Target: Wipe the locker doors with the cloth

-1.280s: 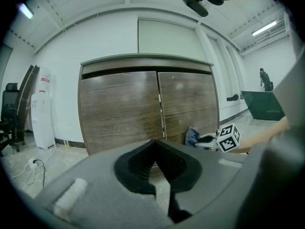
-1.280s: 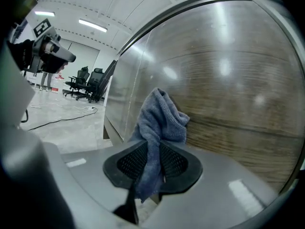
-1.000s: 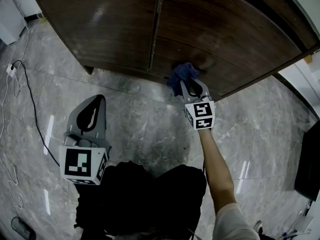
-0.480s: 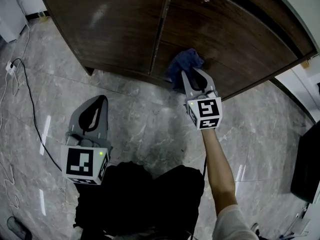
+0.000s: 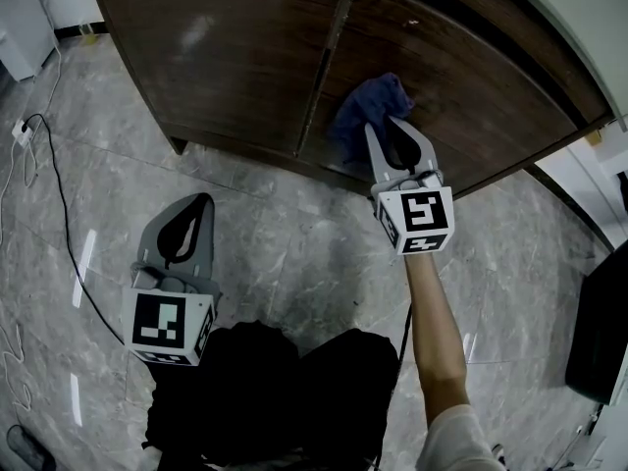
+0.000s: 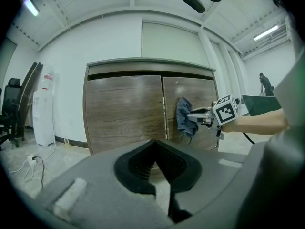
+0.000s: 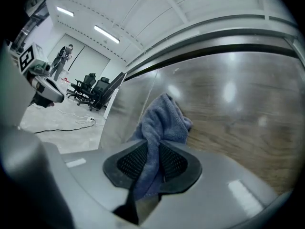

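Dark wood-grain locker doors [image 5: 226,57] carry a smooth, semi-gloss finish that throws back soft patches of ceiling light. The blue cloth [image 5: 368,108] is a thick, matt terry weave with a fuzzy nap. The left gripper [image 5: 191,202] and right gripper [image 5: 392,122] wear matt grey plastic shells, their inner pads [image 7: 131,165] black and finely ribbed, like rubber. The floor [image 5: 294,243] is grey, marble-veined tile, polished enough to mirror the lamps.
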